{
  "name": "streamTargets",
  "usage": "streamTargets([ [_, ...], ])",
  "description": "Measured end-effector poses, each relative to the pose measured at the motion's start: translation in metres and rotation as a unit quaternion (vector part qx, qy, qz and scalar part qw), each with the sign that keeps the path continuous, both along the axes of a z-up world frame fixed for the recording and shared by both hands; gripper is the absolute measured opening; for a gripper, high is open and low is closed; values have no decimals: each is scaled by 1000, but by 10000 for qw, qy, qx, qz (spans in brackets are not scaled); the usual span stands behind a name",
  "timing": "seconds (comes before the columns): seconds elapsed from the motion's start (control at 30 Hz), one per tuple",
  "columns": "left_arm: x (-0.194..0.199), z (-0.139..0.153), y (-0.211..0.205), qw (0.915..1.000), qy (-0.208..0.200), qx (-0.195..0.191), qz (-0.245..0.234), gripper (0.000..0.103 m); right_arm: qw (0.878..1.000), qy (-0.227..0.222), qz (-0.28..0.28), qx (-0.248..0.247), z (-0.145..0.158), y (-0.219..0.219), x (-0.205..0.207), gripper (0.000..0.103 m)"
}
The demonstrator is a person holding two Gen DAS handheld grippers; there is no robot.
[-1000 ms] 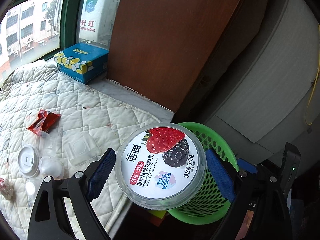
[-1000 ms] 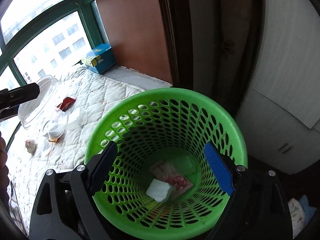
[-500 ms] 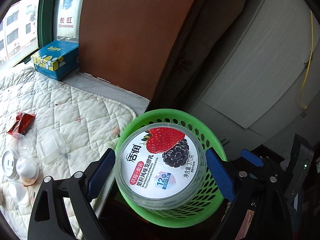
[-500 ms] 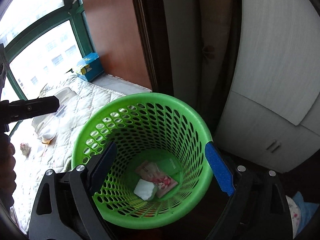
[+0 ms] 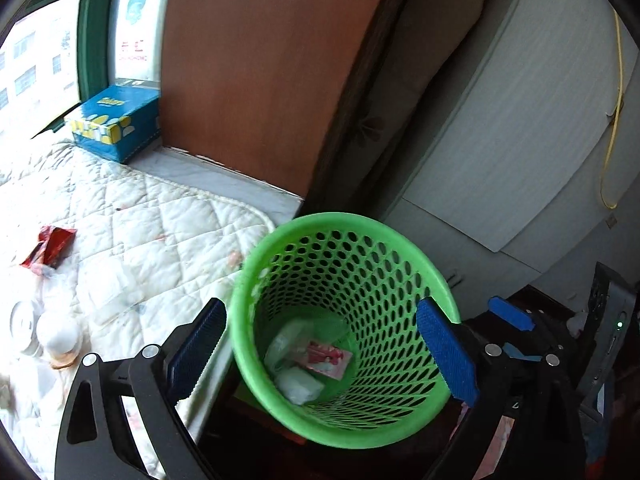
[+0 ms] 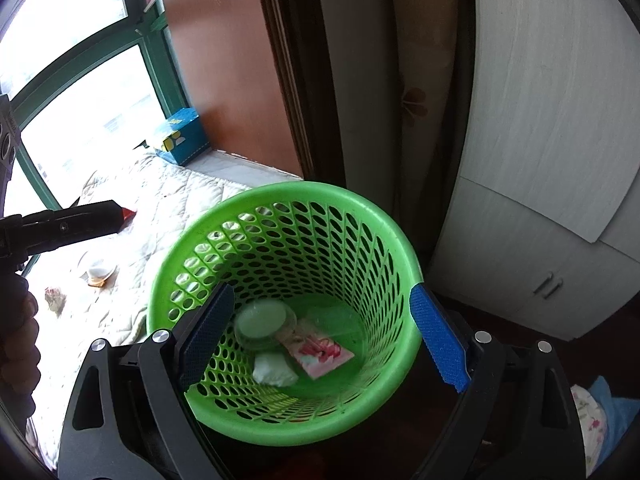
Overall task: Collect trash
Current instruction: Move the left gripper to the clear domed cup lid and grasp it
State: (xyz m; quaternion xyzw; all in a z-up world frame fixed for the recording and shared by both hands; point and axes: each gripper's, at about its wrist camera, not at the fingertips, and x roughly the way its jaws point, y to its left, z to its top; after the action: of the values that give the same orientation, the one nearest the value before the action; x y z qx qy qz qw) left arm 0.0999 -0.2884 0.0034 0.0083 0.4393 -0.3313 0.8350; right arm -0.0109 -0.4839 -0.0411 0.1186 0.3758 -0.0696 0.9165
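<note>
Hanging spread and empty over the green basket (image 5: 404,240), jaws just opened further, the left hand-held gripper (image 5: 320,352) could clip its rim and tip it; the right hand-held gripper (image 6: 320,340) is spread too.

The left gripper (image 5: 320,350) is opening wider; the yogurt tub (image 6: 262,326) is now lying in the green basket (image 5: 280,248).

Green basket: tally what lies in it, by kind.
Round clear tub: 1
White crumpled wad: 1
Pink printed packet: 1
Total: 3 plainly seen in the green basket; anything clear beneath them cannot be told.
</note>
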Motion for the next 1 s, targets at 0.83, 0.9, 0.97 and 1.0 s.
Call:
streamTargets([
  [0.83, 32, -35, 244, 9673, -143, 697, 2434, 91, 9892, 14, 1461, 122, 6, 137, 67, 89],
  [0.9, 34, -44, 256, 9657, -58, 731, 2492, 88, 9879, 40, 1547, 118, 5, 147, 72, 89],
  [0.97, 37, -56, 264, 9649, 45, 805, 2500, 85, 9869, 73, 1609, 111, 3, 154, 76, 89],
  [1.0, 38, -62, 265, 9648, 95, 834, 2494, 83, 9864, 89, 1635, 111, 2, 157, 78, 89],
])
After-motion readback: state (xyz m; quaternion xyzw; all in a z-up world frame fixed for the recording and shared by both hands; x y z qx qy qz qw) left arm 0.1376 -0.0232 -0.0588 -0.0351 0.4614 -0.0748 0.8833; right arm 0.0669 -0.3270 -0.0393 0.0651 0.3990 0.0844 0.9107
